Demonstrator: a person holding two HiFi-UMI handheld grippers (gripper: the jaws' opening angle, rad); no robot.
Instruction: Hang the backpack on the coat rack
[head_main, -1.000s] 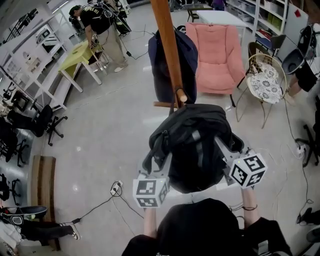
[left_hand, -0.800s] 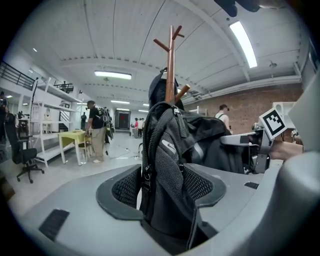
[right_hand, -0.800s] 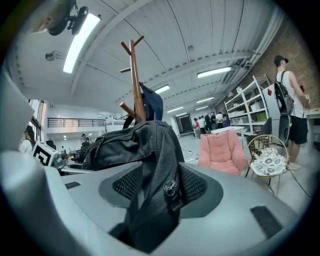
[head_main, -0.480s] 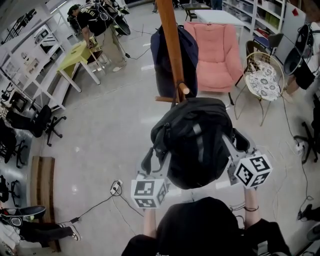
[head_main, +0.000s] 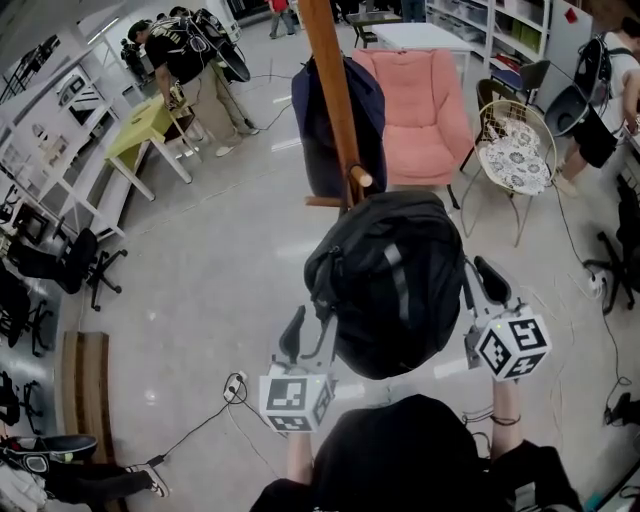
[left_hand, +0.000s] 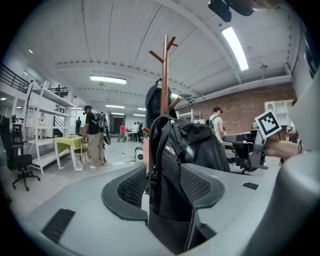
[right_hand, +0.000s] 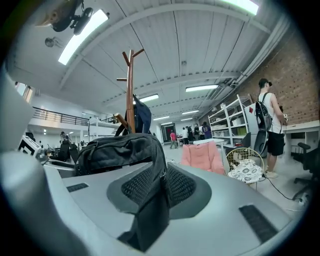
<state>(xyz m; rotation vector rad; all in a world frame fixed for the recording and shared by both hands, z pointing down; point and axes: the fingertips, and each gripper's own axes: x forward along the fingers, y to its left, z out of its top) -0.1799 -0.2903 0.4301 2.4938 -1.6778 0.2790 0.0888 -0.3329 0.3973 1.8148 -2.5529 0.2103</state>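
Note:
The black backpack hangs in front of me, its top right by a peg of the wooden coat rack pole. My left gripper is at its left side. Its jaws have just been closing a little and still stand wide, with the bag's side between them; a thin gap shows beside the left pad. My right gripper is at the bag's right side. Its jaws have just been closing and now pinch a thin fold of the backpack.
A dark blue coat hangs on the far side of the pole. Behind stand a pink armchair and a wire chair. A yellow-green table with a person is at left. A power strip lies on the floor.
The backpack has shifted away from me toward the pole. Both grippers have drawn back along its sides, and the left gripper's outer finger now shows clear of the bag.

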